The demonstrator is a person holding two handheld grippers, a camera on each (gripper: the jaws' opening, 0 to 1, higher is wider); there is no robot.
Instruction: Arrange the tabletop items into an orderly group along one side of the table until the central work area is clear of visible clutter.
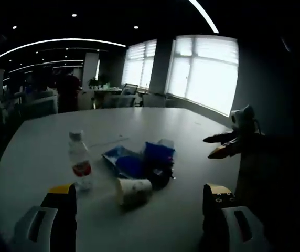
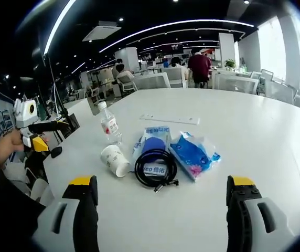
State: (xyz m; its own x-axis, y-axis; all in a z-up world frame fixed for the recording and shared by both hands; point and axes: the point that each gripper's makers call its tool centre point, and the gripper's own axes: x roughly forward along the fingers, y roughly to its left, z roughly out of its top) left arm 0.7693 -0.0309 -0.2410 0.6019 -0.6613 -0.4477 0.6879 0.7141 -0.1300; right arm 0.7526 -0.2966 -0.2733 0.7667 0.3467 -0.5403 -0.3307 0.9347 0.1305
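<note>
On the white table [image 2: 255,131] lies a small cluster. A clear water bottle [image 2: 109,126] [image 1: 79,160] stands upright. Beside it a paper cup [image 2: 115,160] [image 1: 133,190] lies on its side. A coiled black cable [image 2: 155,168] rests partly on a blue-and-white pack [image 2: 152,140], with a blue tissue packet [image 2: 192,152] next to them. My left gripper [image 1: 139,191] is open, short of the cup, holding nothing. My right gripper [image 2: 161,184] is open on the near side of the cable, also holding nothing. Each gripper shows at the side of the other's view, jaws apart.
A flat white strip [image 2: 170,119] lies farther out on the table. Chairs and desks [image 2: 152,80] stand beyond the far edge, with a person [image 2: 199,64] among them. Bright windows [image 1: 207,71] line one wall. A hand [image 2: 6,144] holds the left gripper by the table edge.
</note>
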